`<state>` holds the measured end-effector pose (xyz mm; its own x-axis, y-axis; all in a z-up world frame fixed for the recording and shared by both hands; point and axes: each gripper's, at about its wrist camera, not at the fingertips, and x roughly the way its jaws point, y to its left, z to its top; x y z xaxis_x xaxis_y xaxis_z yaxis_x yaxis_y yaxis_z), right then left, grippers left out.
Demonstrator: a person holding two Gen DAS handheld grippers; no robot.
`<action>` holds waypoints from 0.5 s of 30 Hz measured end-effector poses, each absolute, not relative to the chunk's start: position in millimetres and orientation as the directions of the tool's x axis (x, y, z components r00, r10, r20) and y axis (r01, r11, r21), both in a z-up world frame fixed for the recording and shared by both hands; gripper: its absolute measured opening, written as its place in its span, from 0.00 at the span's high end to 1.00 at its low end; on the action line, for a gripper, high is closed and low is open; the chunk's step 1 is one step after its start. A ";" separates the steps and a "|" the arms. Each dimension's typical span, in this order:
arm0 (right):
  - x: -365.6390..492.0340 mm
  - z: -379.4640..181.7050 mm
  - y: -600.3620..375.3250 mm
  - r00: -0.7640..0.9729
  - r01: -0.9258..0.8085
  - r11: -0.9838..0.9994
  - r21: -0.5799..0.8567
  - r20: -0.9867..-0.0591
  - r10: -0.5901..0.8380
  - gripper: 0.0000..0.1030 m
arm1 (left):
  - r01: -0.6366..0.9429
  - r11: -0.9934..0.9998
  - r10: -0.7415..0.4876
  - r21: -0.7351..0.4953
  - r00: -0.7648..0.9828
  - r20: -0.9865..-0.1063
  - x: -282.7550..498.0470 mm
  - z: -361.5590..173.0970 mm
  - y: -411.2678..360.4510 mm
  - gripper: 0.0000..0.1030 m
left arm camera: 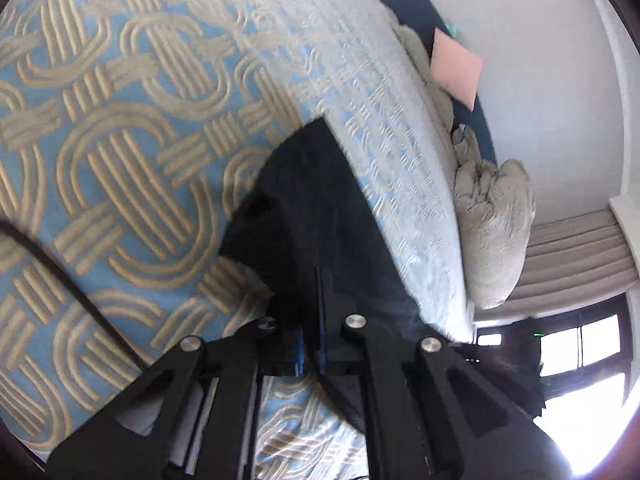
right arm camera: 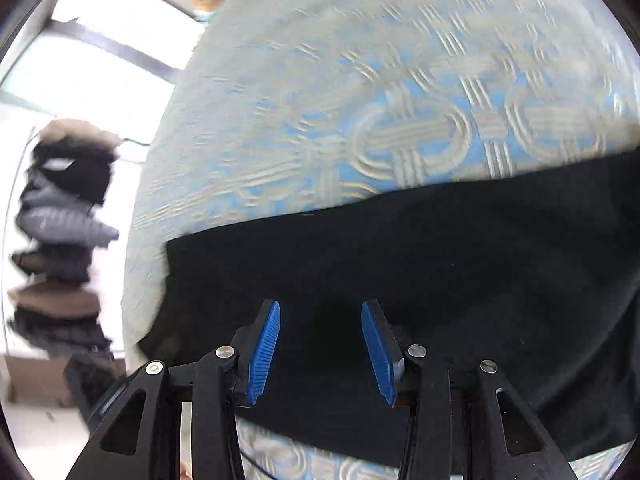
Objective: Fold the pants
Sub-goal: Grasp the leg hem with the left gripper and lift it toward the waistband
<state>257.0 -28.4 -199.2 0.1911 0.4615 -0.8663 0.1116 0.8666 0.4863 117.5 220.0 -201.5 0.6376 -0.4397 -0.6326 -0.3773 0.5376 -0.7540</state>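
Observation:
Dark navy pants (right arm camera: 440,264) lie on a bed with a blue and beige patterned bedspread (right arm camera: 400,92). In the right wrist view they spread as a wide flat band. My right gripper (right arm camera: 320,320) is open just above them, its blue pads (right arm camera: 266,344) apart and empty. In the left wrist view my left gripper (left arm camera: 316,280) is shut on the pants (left arm camera: 320,208), with dark cloth pinched between the narrow jaws and lifted off the bedspread (left arm camera: 120,140). The fingertips are hidden by the cloth.
Grey pillows (left arm camera: 496,232) and a pink cushion (left arm camera: 456,66) lie at the head of the bed. Curtains and a bright window (left arm camera: 580,360) stand beyond. A pile of folded clothes (right arm camera: 60,232) stands beside the bed. A black cable (left arm camera: 60,272) crosses the bedspread.

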 end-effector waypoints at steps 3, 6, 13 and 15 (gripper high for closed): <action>263.3 -222.1 -26.3 0.156 0.146 0.847 0.511 -0.858 0.490 0.58 | -0.362 0.533 -0.427 -0.764 0.665 -0.613 116.8 -192.6 237.3 0.94; 257.8 -206.5 -20.0 0.171 0.080 0.847 0.526 -0.844 0.508 0.58 | -0.354 0.572 -0.413 -0.740 0.655 -0.633 115.8 -192.5 236.2 0.94; 268.7 -227.8 -35.7 0.170 0.125 0.877 0.463 -0.881 0.441 0.57 | -0.395 0.573 -0.397 -0.718 0.632 -0.665 106.6 -212.6 233.5 0.93; 279.4 -220.1 -37.2 0.209 0.103 0.870 0.483 -0.865 0.455 0.57 | -0.403 0.569 -0.394 -0.716 0.631 -0.669 104.0 -215.3 234.8 0.89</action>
<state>279.4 -37.2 -220.1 0.2094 0.4554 -0.8653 0.1028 0.8698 0.4826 104.0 234.8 -215.3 0.6306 -0.3942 -0.6686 -0.4034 0.5694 -0.7162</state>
